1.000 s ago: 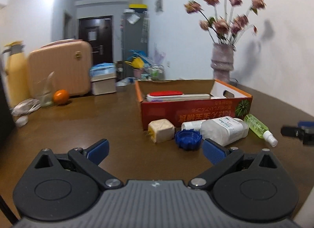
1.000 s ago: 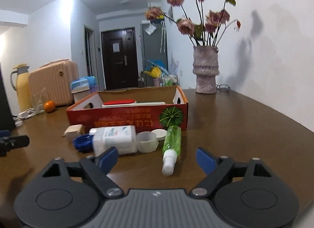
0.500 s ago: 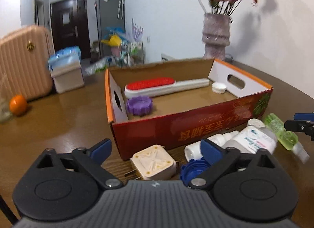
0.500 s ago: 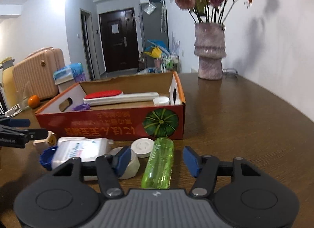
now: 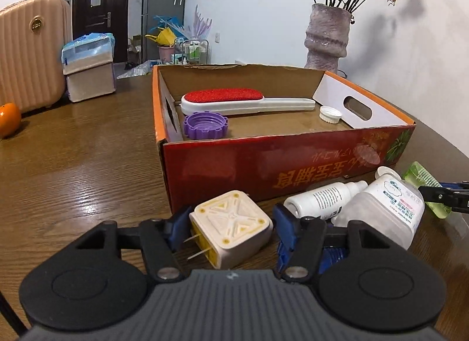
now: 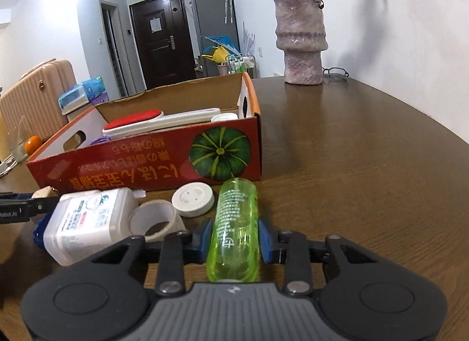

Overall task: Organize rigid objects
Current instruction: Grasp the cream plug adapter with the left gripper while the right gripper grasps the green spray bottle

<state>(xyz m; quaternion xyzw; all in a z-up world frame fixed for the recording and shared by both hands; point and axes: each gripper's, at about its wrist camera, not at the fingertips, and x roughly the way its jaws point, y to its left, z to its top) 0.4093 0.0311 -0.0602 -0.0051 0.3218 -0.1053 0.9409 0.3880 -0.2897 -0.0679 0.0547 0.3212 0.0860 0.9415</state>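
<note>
My left gripper [image 5: 231, 228] is shut on a cream plug adapter [image 5: 231, 228] lying on the table in front of the red cardboard box [image 5: 263, 165]. My right gripper [image 6: 234, 241] is shut on a green transparent bottle [image 6: 234, 226] lying in front of the same box [image 6: 146, 171]. The box holds a red lint brush [image 5: 234, 100], a purple cap [image 5: 205, 125] and a white cap [image 5: 329, 113]. A white square bottle [image 5: 384, 212], a small white bottle [image 5: 322, 201] and a blue cap [image 5: 331, 256] lie between the grippers.
A white tape roll [image 6: 156, 220] and a white round disc [image 6: 192, 198] lie by the green bottle. A vase of flowers [image 6: 302, 45] and glasses [image 6: 335, 72] stand at the back right. A suitcase [image 5: 29, 50], an orange [image 5: 8, 118] and tissue boxes [image 5: 88, 71] stand at the far left.
Both grippers moved forward and down. The left one closed on the plug adapter and the right one closed on the green bottle.
</note>
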